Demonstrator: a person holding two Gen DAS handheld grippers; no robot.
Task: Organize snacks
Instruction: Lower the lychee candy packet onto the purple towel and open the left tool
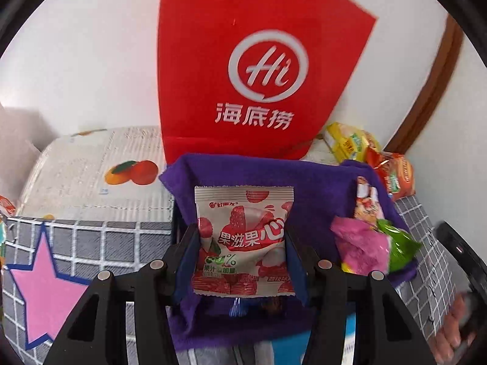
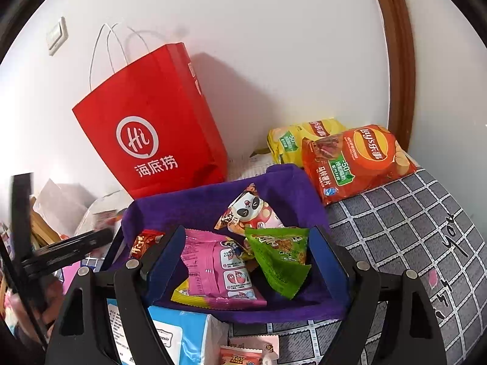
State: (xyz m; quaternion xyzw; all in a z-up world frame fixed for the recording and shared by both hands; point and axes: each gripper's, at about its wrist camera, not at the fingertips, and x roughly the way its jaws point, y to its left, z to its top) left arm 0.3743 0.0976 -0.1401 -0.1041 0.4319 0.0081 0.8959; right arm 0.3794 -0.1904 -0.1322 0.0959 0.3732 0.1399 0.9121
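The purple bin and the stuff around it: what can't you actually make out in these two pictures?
- Purple bin, right view: its floor, covered by the pink packet and green packet.
- Red packet, right view: mostly hidden behind the right tongs.
- Red bag, left view: top cut off by the edge.
- Blue pack, right view: print too small, bottom cut off.
- Left view, lower right: hand blurred.

Left gripper (image 1: 243,243) with its jaws closed on a red-and-white strawberry candy packet (image 1: 244,240), purple fabric bin (image 1: 316,194) just beyond the jaws, pink packet (image 1: 359,243) and green packet (image 1: 398,243) inside it right of the jaws, red paper bag (image 1: 243,70) upright behind the bin, grey checked cloth (image 1: 100,243) left of the jaws
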